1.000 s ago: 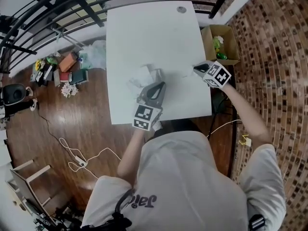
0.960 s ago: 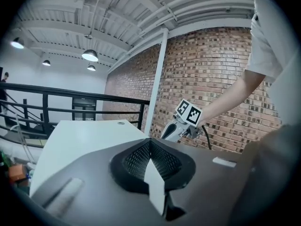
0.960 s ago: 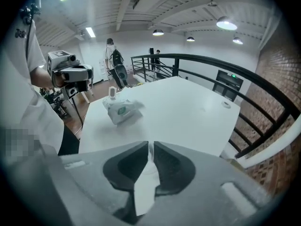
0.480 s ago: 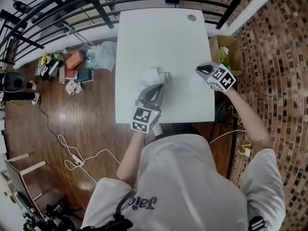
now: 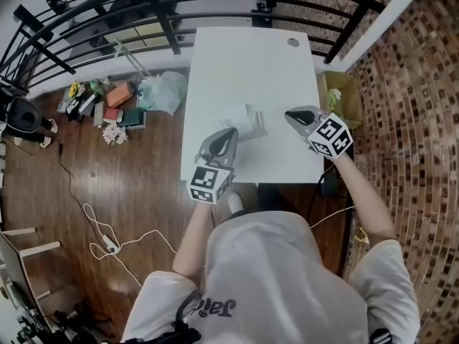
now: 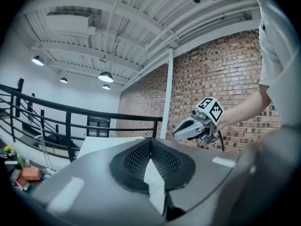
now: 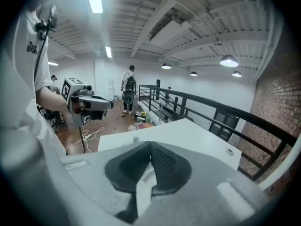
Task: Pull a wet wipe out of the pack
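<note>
The wet-wipe pack point(image 5: 244, 122) lies as a white crumpled heap with loose white wipe around it, in the middle of the white table point(image 5: 244, 63). My left gripper point(image 5: 228, 136) hangs just near-left of the pack, lifted off it, jaws together. My right gripper point(image 5: 292, 115) is raised to the right of the pack, near the table's right edge. Its jaws are shut and no wipe shows hanging from them. In the left gripper view the fingertips meet, and the right gripper point(image 6: 184, 129) shows ahead in the air. In the right gripper view the left gripper point(image 7: 101, 103) shows at left.
A cardboard box point(image 5: 337, 92) stands on the floor by the table's right side. Black railings point(image 5: 143, 9) run behind the table. A plastic bag point(image 5: 161, 92), books and flowers point(image 5: 104, 102) lie on the floor at left. A person point(image 7: 128, 93) stands far off.
Both grippers have risen off the table. The left one has come off the pack and drawn back toward me; the right one has left the white sheet by the table's right edge.
</note>
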`<move>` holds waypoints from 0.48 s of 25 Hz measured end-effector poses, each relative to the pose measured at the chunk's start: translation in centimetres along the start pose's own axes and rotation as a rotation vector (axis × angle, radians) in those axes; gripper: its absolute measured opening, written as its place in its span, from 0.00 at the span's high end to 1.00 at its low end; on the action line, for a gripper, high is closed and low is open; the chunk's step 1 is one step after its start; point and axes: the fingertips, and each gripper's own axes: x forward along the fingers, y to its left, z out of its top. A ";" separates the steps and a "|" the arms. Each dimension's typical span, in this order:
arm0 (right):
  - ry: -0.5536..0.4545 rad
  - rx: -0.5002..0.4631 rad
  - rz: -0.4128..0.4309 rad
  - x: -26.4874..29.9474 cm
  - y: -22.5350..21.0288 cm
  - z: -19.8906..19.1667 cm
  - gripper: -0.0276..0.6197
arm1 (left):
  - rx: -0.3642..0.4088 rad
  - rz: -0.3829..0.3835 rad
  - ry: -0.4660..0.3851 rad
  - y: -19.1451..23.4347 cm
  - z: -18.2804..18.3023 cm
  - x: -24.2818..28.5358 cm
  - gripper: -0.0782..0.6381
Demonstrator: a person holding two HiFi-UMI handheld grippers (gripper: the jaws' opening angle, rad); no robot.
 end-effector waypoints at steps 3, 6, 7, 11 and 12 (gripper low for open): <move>-0.087 0.023 -0.052 -1.5 3.2 1.8 0.97 | 0.002 0.015 -0.029 -0.2 0.2 -2.2 0.87; -0.170 0.068 -0.119 -3.1 5.9 2.9 0.97 | 0.005 0.026 -0.044 -1.0 -0.1 -3.8 0.87; -0.199 0.090 -0.135 -3.6 6.8 3.2 0.97 | 0.004 0.033 -0.049 -1.3 -0.2 -4.2 0.87; -0.338 0.207 -0.153 -5.5 10.4 4.9 0.97 | -0.001 0.062 -0.069 -3.6 0.3 -5.8 0.87; -0.371 0.233 -0.152 -6.1 11.1 5.3 0.97 | 0.004 0.067 -0.078 -4.4 0.7 -6.1 0.87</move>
